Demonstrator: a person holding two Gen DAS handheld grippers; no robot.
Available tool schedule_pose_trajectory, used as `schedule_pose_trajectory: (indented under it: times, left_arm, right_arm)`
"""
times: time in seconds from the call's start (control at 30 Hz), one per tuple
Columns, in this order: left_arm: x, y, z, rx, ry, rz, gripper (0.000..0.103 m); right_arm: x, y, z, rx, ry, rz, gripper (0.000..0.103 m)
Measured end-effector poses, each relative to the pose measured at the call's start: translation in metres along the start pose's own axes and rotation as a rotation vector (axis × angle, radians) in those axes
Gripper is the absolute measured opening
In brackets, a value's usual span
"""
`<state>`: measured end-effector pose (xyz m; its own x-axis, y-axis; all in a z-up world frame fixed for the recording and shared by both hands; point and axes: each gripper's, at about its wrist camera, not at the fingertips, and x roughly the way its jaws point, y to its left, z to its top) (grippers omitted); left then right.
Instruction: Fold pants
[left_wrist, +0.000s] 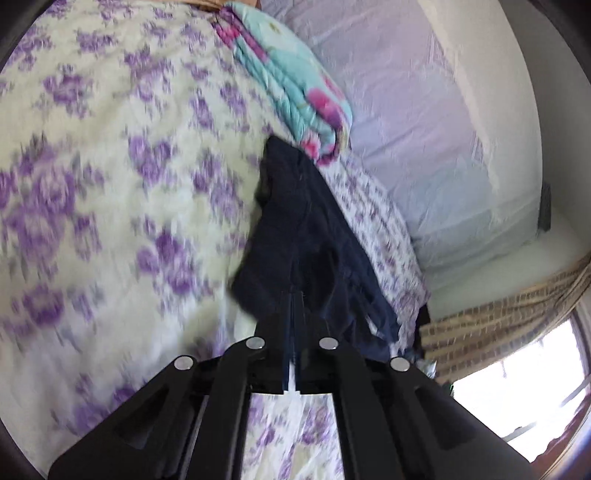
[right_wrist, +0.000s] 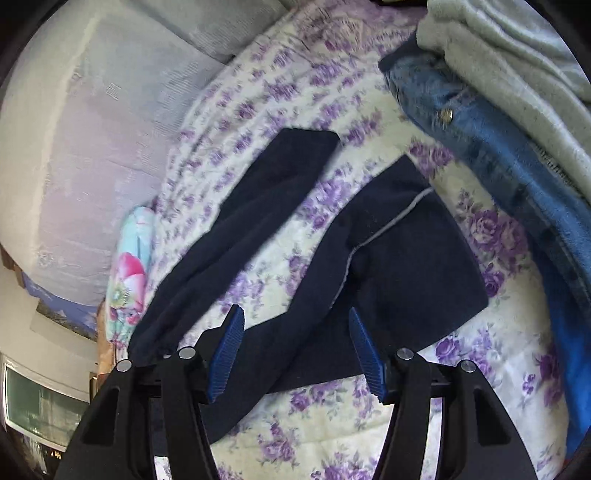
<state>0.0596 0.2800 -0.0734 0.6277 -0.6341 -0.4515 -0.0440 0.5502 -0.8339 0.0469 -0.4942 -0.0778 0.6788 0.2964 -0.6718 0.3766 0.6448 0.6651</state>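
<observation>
- Your left gripper (left_wrist: 295, 295) has its jaws pressed flat together, and a fold of the dark navy pants (left_wrist: 295, 229) is pinched at their tips; the cloth rises from the bedspread to the fingertips in a bunched ridge.
- Your right gripper (right_wrist: 295, 332) stands with its jaws apart, the blue ribbed pads (right_wrist: 229, 347) clear on both sides, and nothing clamped between them.
- Seen from your right wrist, the pants (right_wrist: 388, 251) lie spread on the floral bedspread (right_wrist: 332, 435), with one leg running up and away from the gripper towards the pillows and the wider part, marked by a thin pale seam line, lying just beyond the right pad.
- The lower edge of the pants passes between and under your open right jaws; whether the pads touch the cloth cannot be told.
- The bedspread (left_wrist: 110, 184) is pale with purple flowers and covers almost all of what lies beneath the pants.
- A folded turquoise and pink quilt (left_wrist: 295, 92) sits just past the far end of the pants as your left wrist sees it, touching or nearly touching the navy cloth.
- Beyond the pants on the right-wrist side, a pair of blue jeans (right_wrist: 498, 155) is heaped beside them, with a grey-green blanket (right_wrist: 517, 55) piled on top.
- Pale lilac pillows (right_wrist: 92, 147) lie beyond the far leg of the pants.
- The left-wrist picture is blurred.
</observation>
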Motion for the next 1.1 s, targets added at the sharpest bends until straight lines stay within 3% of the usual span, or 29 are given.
schedule_pose_trajectory:
  times: [0.1, 0.17, 0.2, 0.23, 0.27, 0.37, 0.5, 0.67, 0.73, 0.83, 1.0, 1.03, 1.1]
  left_arm:
    - [0.018, 0.003, -0.02, -0.011, 0.057, -0.018, 0.017]
    - [0.03, 0.003, -0.027, -0.024, 0.092, -0.016, 0.039]
    - [0.034, 0.003, -0.028, -0.023, 0.102, -0.01, 0.042]
    - [0.039, 0.0, -0.03, -0.009, 0.112, -0.001, 0.044]
    - [0.042, -0.003, -0.03, 0.008, 0.119, 0.006, 0.046]
    - [0.047, -0.008, -0.031, 0.021, 0.128, 0.001, 0.057]
    - [0.049, -0.009, -0.027, 0.01, 0.139, 0.003, 0.061]
    - [0.053, -0.014, -0.023, -0.029, 0.137, -0.003, 0.075]
    - [0.056, -0.016, -0.023, -0.031, 0.126, 0.008, 0.078]
    - [0.064, -0.013, -0.017, -0.048, 0.086, 0.012, 0.078]
    - [0.079, -0.011, -0.003, -0.079, 0.044, 0.014, 0.077]
    - [0.082, -0.014, -0.002, -0.067, 0.045, 0.028, 0.071]
    - [0.086, -0.015, -0.001, -0.045, 0.045, 0.063, 0.049]
  right_arm:
    - [0.015, -0.004, 0.008, 0.052, 0.021, -0.015, 0.06]
    - [0.025, -0.001, 0.016, 0.049, 0.031, -0.052, 0.06]
    - [0.031, 0.0, 0.021, 0.042, 0.04, -0.069, 0.058]
    - [0.037, 0.002, 0.025, 0.032, 0.059, -0.094, 0.052]
    - [0.042, 0.002, 0.026, 0.019, 0.071, -0.118, 0.033]
    - [0.042, -0.005, 0.022, -0.018, 0.062, -0.149, 0.012]
    - [0.008, -0.007, 0.008, -0.014, -0.037, -0.035, 0.007]
    - [-0.067, 0.034, 0.012, -0.066, -0.196, 0.232, 0.007]
    - [-0.093, 0.041, 0.004, -0.107, -0.247, 0.291, 0.007]
    - [-0.102, 0.01, -0.018, -0.084, -0.282, 0.233, 0.007]
    - [-0.071, -0.104, -0.055, 0.207, -0.219, 0.107, 0.007]
    - [-0.07, -0.114, -0.059, 0.226, -0.222, 0.095, 0.007]
    - [-0.068, -0.128, -0.064, 0.257, -0.219, 0.118, 0.007]
